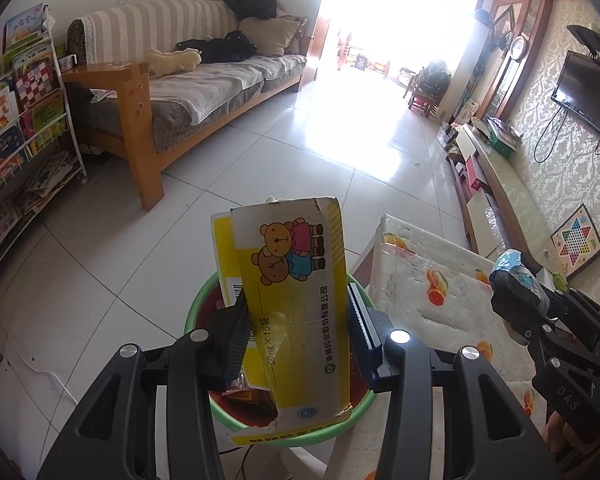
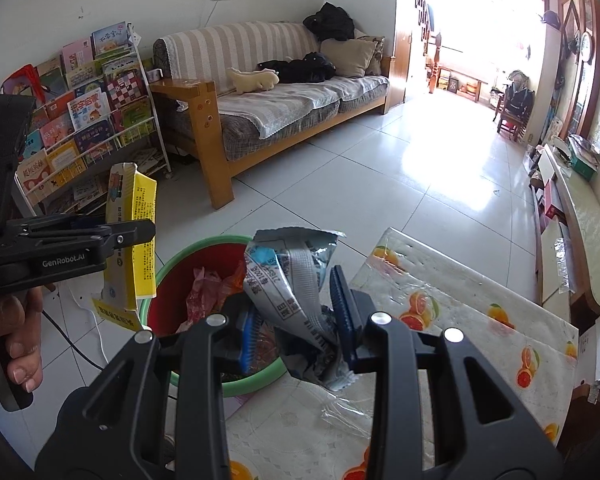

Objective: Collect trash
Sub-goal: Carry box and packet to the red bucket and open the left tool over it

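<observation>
My left gripper is shut on a flattened yellow medicine box with cartoon bears and holds it upright over the bin, a red bin with a green rim. The box also shows at the left of the right wrist view. My right gripper is shut on a crumpled silver-blue foil wrapper, at the table's left edge beside the bin. The bin holds pink and orange wrappers. The right gripper with its wrapper shows at the right of the left wrist view.
A table with a fruit-print cover lies to the right of the bin. A wooden sofa and a book rack stand at the back left. A low TV cabinet runs along the right wall. White tiled floor lies between.
</observation>
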